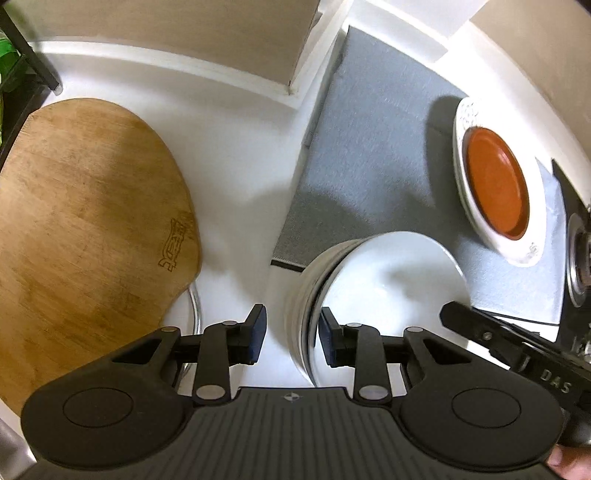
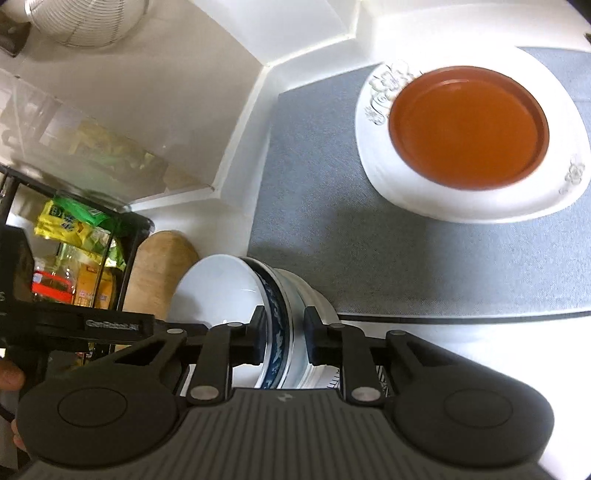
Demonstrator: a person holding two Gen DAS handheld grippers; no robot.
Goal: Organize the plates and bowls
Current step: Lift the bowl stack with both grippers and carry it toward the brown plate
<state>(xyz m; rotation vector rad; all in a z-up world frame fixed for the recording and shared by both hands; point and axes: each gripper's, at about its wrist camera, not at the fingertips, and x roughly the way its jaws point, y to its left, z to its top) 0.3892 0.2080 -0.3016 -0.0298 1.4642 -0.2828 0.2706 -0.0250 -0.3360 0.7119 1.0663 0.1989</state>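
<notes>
A stack of white bowls (image 1: 388, 288) stands at the near edge of the grey mat (image 1: 369, 147). My left gripper (image 1: 290, 334) is open, its jaws straddling the stack's left rim. In the right wrist view the stack (image 2: 236, 291) shows a blue-patterned bowl (image 2: 279, 332) nested in it. My right gripper (image 2: 284, 332) has its jaws on either side of that blue rim; I cannot tell whether they press on it. An orange plate (image 2: 467, 129) lies on a white flowered plate (image 2: 402, 188) on the mat, also in the left wrist view (image 1: 495, 184).
A wooden cutting board (image 1: 81, 229) lies on the white counter at left. A black rack with food packets (image 2: 74, 251) stands beyond the bowls. A wire basket (image 2: 88, 22) sits at the back. The right gripper's body (image 1: 517, 354) shows at the left view's right edge.
</notes>
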